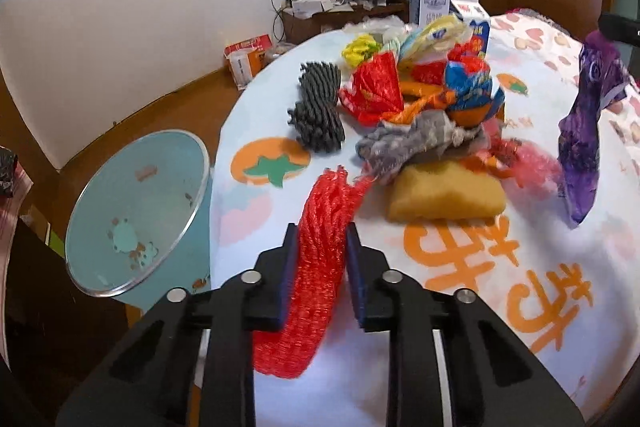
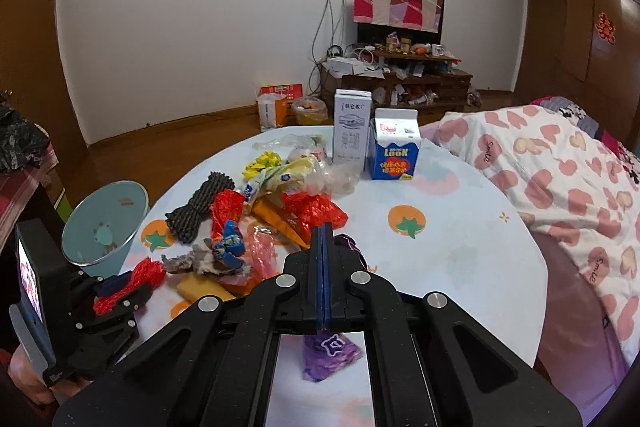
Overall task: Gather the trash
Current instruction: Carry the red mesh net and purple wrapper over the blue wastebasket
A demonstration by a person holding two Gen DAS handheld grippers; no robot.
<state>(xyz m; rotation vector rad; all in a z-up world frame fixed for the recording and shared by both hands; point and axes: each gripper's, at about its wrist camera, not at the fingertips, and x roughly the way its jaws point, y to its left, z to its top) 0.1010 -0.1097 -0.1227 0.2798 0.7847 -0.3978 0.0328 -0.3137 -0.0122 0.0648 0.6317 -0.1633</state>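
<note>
**Both grippers hold trash above the round table**

The round table wears a pale cloth with orange fruit prints. At its right edge lies a bed quilt with pink hearts. At its left edge, lower than the tabletop, stands a light blue bin with a clear rim; a few small scraps lie on its bottom.

A pile of trash sits in the middle of the table: crumpled red, blue and yellow wrappers, a grey rag and a yellow sponge-like block. Just beside the pile on the left lies a dark grey mesh bundle. Behind the pile stand a tall white carton and a shorter blue-and-white carton, side by side.

The left gripper has its jaws closed on a red net bag, which runs between the pads; its far end reaches toward the pile. The right gripper has its jaws fully closed on a purple wrapper, which hangs down from the jaws above the table.
</note>
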